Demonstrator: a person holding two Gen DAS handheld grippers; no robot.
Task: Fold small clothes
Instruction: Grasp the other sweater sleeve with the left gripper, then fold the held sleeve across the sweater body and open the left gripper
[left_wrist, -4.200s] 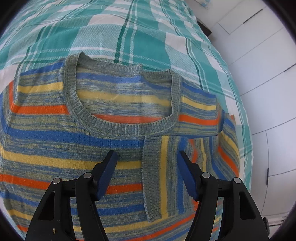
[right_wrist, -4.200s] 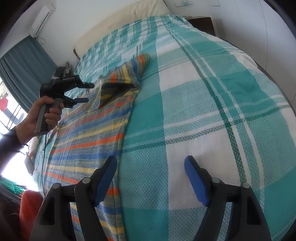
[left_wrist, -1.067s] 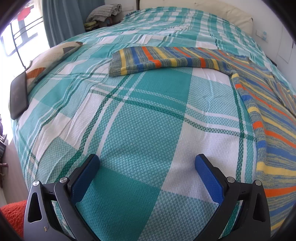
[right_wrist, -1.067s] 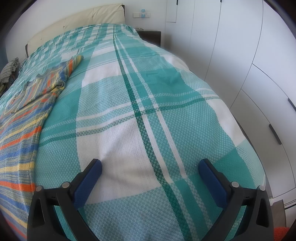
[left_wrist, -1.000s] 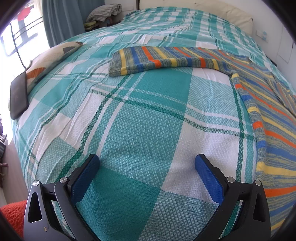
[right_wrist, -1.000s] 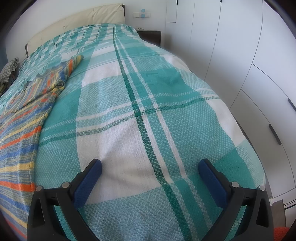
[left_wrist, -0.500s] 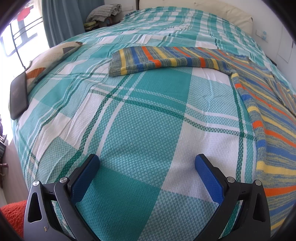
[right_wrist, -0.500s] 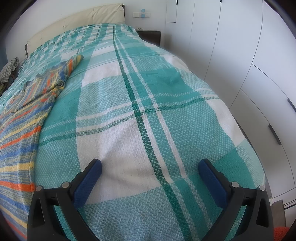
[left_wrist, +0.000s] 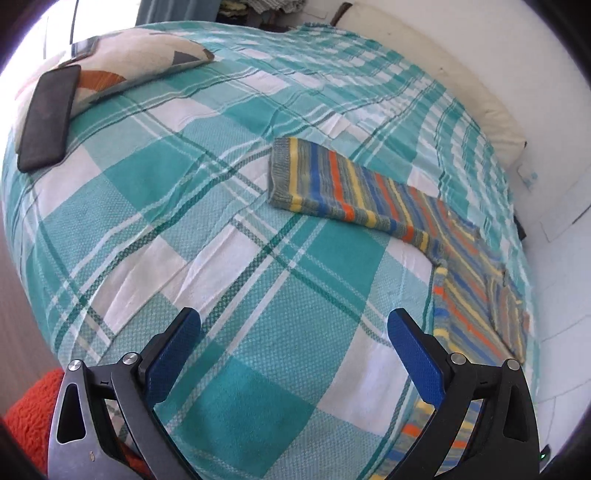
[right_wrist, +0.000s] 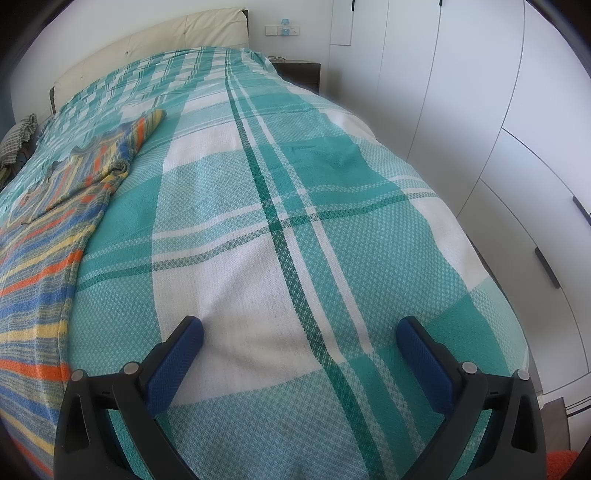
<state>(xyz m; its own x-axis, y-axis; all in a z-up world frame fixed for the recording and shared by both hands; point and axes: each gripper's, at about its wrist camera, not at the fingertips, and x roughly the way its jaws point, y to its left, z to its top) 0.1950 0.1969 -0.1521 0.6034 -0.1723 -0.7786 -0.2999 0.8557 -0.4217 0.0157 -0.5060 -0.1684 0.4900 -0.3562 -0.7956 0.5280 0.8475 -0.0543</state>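
A striped knit sweater (left_wrist: 458, 291) in blue, yellow, orange and grey lies flat on the teal plaid bedspread (left_wrist: 236, 236). One sleeve (left_wrist: 332, 188) stretches out to the left, well ahead of my left gripper (left_wrist: 293, 345), which is open and empty above bare bedspread near the foot of the bed. The other sleeve is folded onto the body (left_wrist: 511, 319). In the right wrist view the sweater (right_wrist: 48, 236) lies along the left edge. My right gripper (right_wrist: 299, 350) is open and empty over the bedspread (right_wrist: 295, 221), to the right of the sweater.
A patterned cushion (left_wrist: 122, 70) and a dark phone-like slab (left_wrist: 46, 118) lie at the bed's far left corner. A cream headboard (right_wrist: 155, 44), a dark nightstand (right_wrist: 299, 72) and white wardrobe doors (right_wrist: 498, 129) border the bed. An orange rug (left_wrist: 27, 413) lies on the floor.
The left gripper has risen and tilted, so the sleeve and cushion now sit higher and farther in its view. The right gripper has barely moved. Both stay open.
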